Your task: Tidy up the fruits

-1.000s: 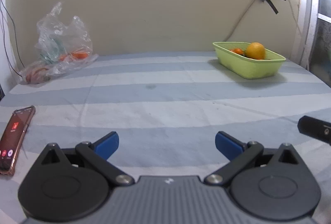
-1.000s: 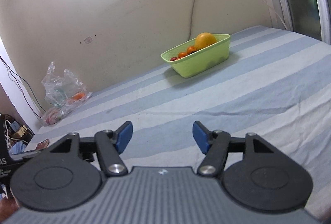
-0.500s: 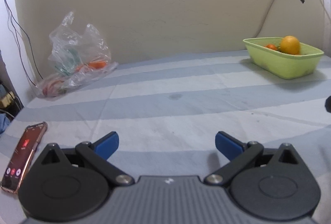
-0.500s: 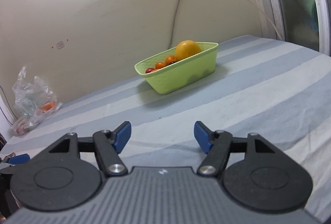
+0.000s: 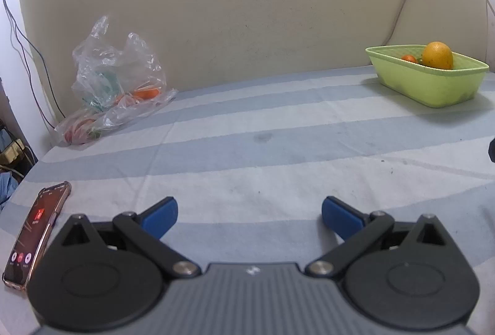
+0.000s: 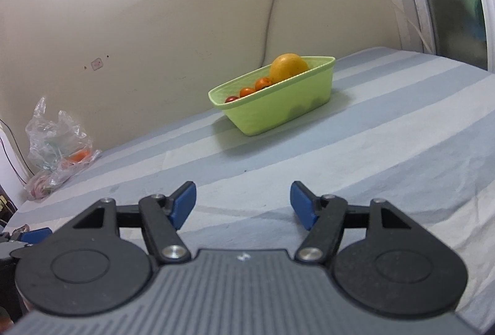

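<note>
Two grippers, left (image 5: 250,217) and right (image 6: 243,205), hovered over the striped cotton sheet (image 5: 278,155), each with its blue-padded jaws spread and nothing between them. We found the fruit in two places: a large round orange (image 6: 289,66) and small red-orange tomatoes (image 6: 263,84) lay in the rectangular, woven-textured green plastic basket (image 6: 278,109) near the wall, while more fruit sat in the crumpled clear plastic bag (image 5: 117,81), well apart at the left. We saw a cased smartphone (image 5: 34,232) lying flat beside the left gripper.
</note>
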`<state>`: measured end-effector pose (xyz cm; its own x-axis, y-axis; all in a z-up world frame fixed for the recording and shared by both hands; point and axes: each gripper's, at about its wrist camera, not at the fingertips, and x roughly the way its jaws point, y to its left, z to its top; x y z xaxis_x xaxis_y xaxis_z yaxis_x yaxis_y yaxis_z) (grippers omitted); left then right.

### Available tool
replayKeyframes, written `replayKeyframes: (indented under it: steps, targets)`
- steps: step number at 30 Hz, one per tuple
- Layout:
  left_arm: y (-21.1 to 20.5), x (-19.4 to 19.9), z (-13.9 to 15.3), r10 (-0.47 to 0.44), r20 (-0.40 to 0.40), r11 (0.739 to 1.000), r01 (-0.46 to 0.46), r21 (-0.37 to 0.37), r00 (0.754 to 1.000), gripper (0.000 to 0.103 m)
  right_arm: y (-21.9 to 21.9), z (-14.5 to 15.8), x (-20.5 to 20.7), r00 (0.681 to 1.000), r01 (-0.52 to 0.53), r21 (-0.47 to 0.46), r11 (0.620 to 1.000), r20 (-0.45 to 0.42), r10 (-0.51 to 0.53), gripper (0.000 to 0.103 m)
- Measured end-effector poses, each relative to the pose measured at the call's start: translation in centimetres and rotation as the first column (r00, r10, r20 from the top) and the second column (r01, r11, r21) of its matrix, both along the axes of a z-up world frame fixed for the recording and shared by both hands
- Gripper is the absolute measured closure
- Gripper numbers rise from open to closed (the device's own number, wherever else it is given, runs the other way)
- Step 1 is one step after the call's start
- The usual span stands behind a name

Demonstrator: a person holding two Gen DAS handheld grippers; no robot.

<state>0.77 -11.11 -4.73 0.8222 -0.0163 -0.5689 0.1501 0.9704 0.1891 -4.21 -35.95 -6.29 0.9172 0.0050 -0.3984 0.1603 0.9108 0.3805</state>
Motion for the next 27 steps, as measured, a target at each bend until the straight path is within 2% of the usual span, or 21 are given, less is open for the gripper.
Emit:
replayKeyframes:
  steps: [7,27]
  targets:
    - [0.3,0.16,0.04,-0.001,-0.01,1.0,0.001,-0.015,1.0,0.0,-0.64,-0.02,0.21,1.0,-0.011,0.038,0.999,-0.007,0.011,0.034]
    - [1.05,0.26,0.11,-0.027,-0.023,0.998,0.026,-0.065,0.999,0.0,-0.74,0.03,0.48,1.0,-0.013,0.023,1.0,-0.01,0.013,0.033]
